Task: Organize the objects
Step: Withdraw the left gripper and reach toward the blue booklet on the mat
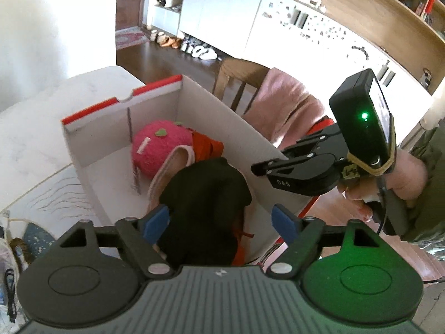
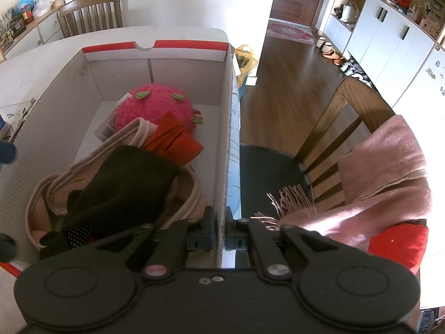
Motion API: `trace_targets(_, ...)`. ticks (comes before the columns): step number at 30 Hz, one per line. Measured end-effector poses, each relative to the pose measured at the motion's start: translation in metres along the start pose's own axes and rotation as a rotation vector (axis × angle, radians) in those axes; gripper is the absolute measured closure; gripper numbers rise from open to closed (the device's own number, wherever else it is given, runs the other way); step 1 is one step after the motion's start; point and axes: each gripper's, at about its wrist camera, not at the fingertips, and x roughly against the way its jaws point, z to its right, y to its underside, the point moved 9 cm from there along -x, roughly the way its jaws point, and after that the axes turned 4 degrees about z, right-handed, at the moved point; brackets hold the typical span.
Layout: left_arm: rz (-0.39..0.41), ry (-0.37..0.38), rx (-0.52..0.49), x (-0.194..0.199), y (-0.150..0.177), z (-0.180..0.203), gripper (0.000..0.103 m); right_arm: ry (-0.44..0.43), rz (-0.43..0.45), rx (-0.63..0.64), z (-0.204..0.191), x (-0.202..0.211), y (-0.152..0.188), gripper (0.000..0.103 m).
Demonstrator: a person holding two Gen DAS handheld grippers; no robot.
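Note:
A white cardboard box (image 1: 91,144) (image 2: 189,69) with a red rim stands on the table. Inside lie a pink plush fruit (image 1: 161,144) (image 2: 155,105), an orange cloth (image 1: 205,144) (image 2: 175,136), a beige slipper (image 1: 172,164) (image 2: 122,136) and, on top, a black knitted cloth (image 1: 205,194) (image 2: 122,183). My left gripper (image 1: 219,222) hangs open just above the black cloth, with its blue pads on either side and not pressing it. My right gripper (image 2: 224,231) (image 1: 258,167) is shut on the box's right wall, one finger inside and one outside.
The white table (image 1: 41,128) (image 2: 41,55) carries the box. A wooden chair with a black seat (image 2: 267,172) stands to the right, draped with a pink fringed scarf (image 2: 383,167) (image 1: 283,105) over a red item (image 2: 397,242). Another chair (image 2: 91,14) stands behind the table.

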Motion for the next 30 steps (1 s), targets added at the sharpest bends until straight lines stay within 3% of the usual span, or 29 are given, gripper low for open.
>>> trace_targets(5,0.028,-0.039,0.039,0.018,0.002,-0.018,0.014,0.004,-0.003,-0.001,0.002,0.001,0.001,0.097)
trace_targets(9,0.056,-0.107,0.059,0.032,0.008,-0.042,0.000,0.009,-0.007,-0.001,0.004,0.001,0.001,0.097)
trace_targets(15,0.061,-0.238,0.135,0.054,0.025,-0.093,0.000,0.016,-0.013,0.003,0.004,0.002,0.001,0.096)
trace_targets(20,0.103,-0.321,0.095,0.071,0.039,-0.120,0.000,0.022,-0.019,0.007,0.003,0.003,0.003,0.096)
trace_targets(30,0.050,-0.430,0.103,0.087,0.065,-0.180,0.000,0.029,-0.032,0.021,-0.003,0.001,-0.002,0.095)
